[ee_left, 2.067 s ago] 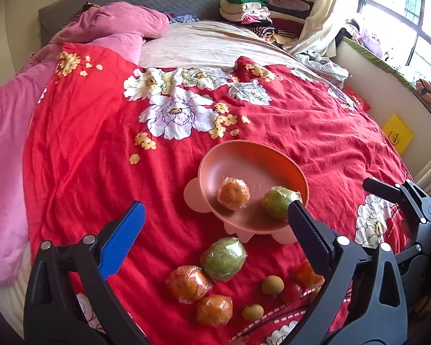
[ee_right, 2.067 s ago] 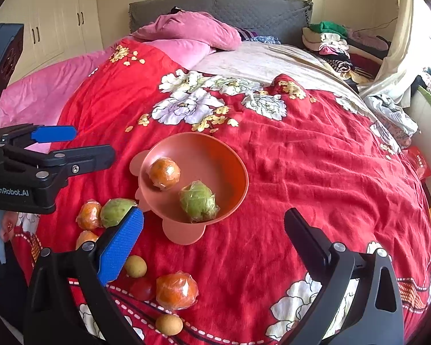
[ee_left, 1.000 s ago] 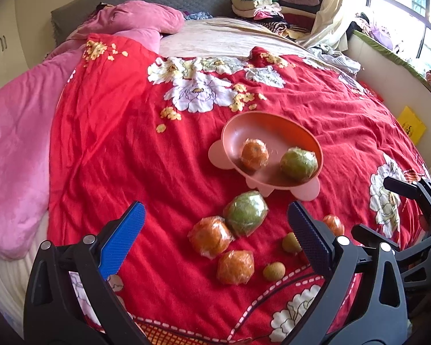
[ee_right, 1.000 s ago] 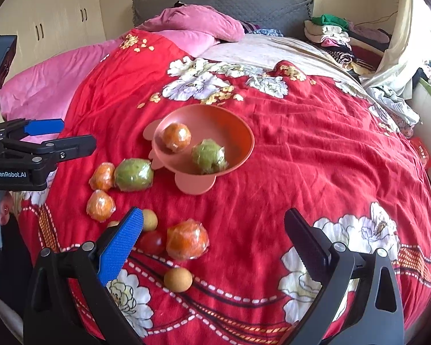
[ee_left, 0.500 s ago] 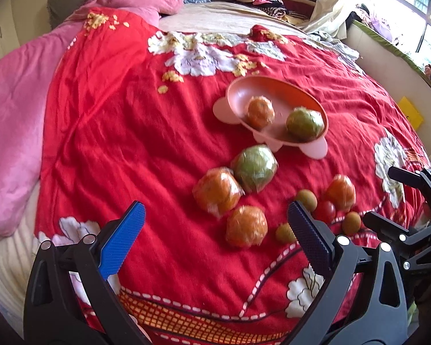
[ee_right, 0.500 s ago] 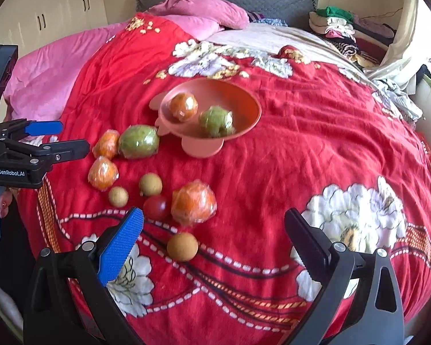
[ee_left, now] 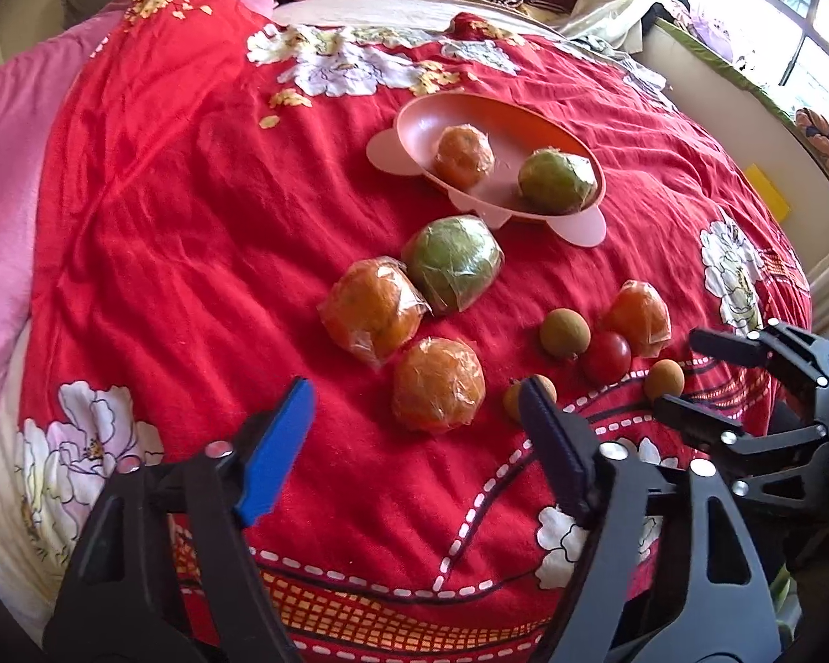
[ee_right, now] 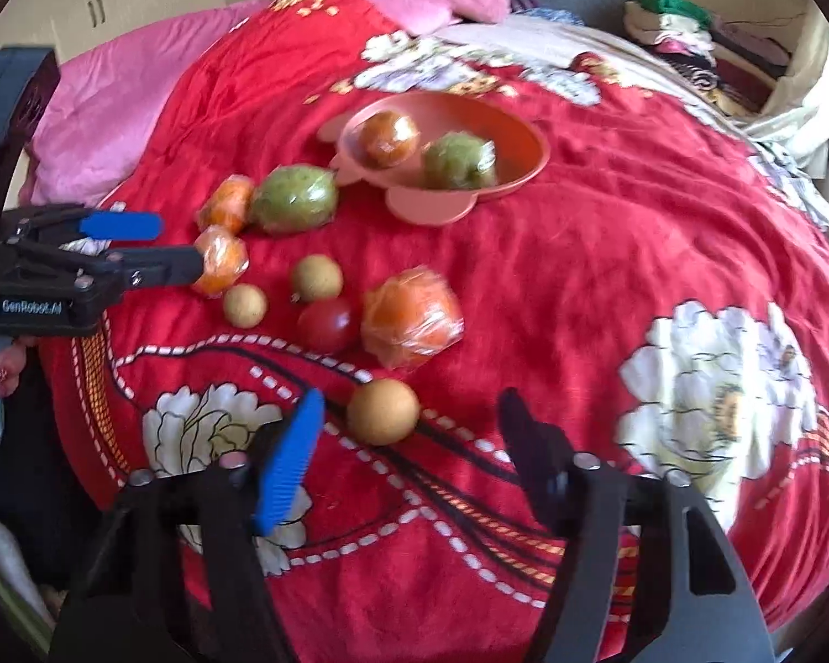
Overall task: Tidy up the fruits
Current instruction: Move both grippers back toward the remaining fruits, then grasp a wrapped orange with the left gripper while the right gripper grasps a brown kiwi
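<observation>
Left wrist view: the left gripper (ee_left: 414, 420) is seen with fingers spread wide, nothing held between them. Just ahead of it a wrapped orange (ee_left: 437, 384) lies on the red floral blanket (ee_left: 166, 232). Beyond are a second wrapped orange (ee_left: 373, 316) and a wrapped green fruit (ee_left: 454, 264), the two touching. A pink bowl (ee_left: 414, 132) further back is seen to hold one wrapped orange (ee_left: 463, 149) and one wrapped green fruit (ee_left: 554, 179). To the right, a small red tomato (ee_left: 607, 356) is noted between brown round fruits and another wrapped orange (ee_left: 638, 317). The right gripper (ee_left: 674, 373) is seen at the right edge, open, beside a small brown fruit (ee_left: 663, 380).

Right wrist view (somewhat blurred): the right gripper (ee_right: 412, 414) is recorded open and empty, with the brown fruit (ee_right: 382, 411) just ahead of its blue finger. The left gripper (ee_right: 179, 243) enters from the left, open, by a wrapped orange (ee_right: 221, 259). The bowl (ee_right: 525, 138) stands further back.
</observation>
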Demonstrator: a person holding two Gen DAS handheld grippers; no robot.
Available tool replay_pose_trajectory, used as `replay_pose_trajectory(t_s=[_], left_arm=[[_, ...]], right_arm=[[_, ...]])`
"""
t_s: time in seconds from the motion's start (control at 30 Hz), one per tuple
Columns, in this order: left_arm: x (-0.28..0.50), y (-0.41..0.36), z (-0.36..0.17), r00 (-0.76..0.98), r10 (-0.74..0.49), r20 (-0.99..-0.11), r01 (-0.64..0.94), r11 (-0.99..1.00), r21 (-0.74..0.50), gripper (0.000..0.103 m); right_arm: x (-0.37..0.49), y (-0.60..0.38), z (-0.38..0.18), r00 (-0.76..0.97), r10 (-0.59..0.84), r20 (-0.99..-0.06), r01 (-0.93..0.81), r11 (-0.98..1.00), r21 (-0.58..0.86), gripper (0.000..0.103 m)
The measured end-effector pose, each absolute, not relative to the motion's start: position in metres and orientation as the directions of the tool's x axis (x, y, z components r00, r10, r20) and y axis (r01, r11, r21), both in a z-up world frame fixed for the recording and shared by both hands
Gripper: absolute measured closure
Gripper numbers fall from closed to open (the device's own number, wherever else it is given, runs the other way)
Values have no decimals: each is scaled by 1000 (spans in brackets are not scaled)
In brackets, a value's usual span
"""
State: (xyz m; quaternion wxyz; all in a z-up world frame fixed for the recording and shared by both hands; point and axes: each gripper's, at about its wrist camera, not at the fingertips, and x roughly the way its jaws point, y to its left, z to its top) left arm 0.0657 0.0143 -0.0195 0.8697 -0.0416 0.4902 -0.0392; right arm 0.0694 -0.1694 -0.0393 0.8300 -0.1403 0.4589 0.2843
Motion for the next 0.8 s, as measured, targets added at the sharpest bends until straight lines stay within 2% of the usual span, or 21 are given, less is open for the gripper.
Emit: replay_pose_trajectory(t_s=[0.1, 0.27, 0.43, 0.8], left_arm=[[68, 13, -23, 506, -123, -854, 34, 992, -123, 44], [73, 13, -30, 490, -144, -860, 39, 989, -143, 59], [79, 8, -38, 472, -162, -867, 52, 986, -156, 69], [87, 11, -41, 463, -194, -865, 57, 980, -190, 73]], right_arm=[[68, -165, -44, 408, 348, -844, -617, 787, 26, 61], [70, -169, -44, 398, 372, -838, -616, 785, 56, 76], [71, -172, -40, 392, 388, -834, -617, 784, 75, 77], [67, -169, -29, 418, 383, -824, -626, 779, 45, 77]])
